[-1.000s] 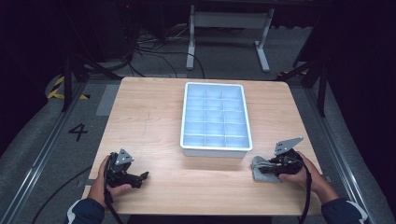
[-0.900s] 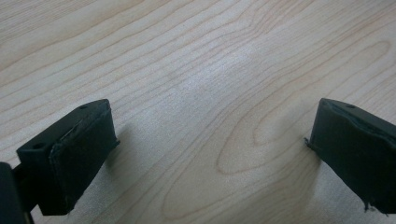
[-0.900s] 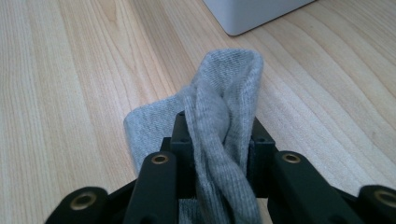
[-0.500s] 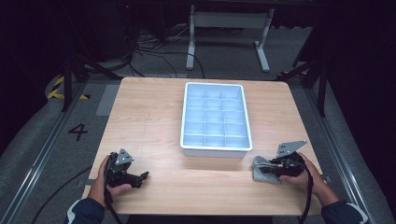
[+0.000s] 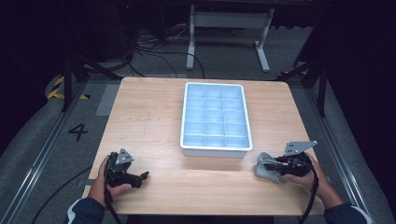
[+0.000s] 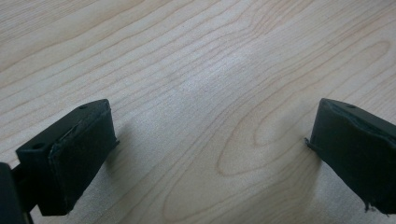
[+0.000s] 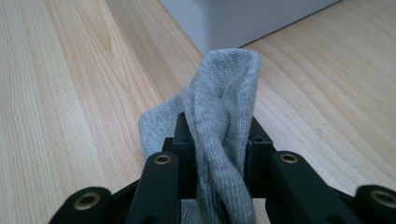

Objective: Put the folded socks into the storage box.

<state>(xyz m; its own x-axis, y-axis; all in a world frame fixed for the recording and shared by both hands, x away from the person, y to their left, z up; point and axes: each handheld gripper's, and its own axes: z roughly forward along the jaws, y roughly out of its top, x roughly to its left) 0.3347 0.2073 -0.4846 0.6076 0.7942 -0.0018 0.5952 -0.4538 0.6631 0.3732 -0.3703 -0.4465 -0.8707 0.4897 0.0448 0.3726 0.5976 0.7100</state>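
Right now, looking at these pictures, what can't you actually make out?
- Sock: in the right gripper view its lower end is hidden behind the right gripper, whose fingers are shut on it; in the high view it is too small to tell its full shape.
- Tray: in the right gripper view the top edge cuts it to one corner.
- Left gripper: its open fingers are cut off by the bottom edge.

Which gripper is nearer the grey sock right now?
Right. The right gripper is clamped on the grey sock near the tray's corner; the left gripper sits open across the table, far from it.
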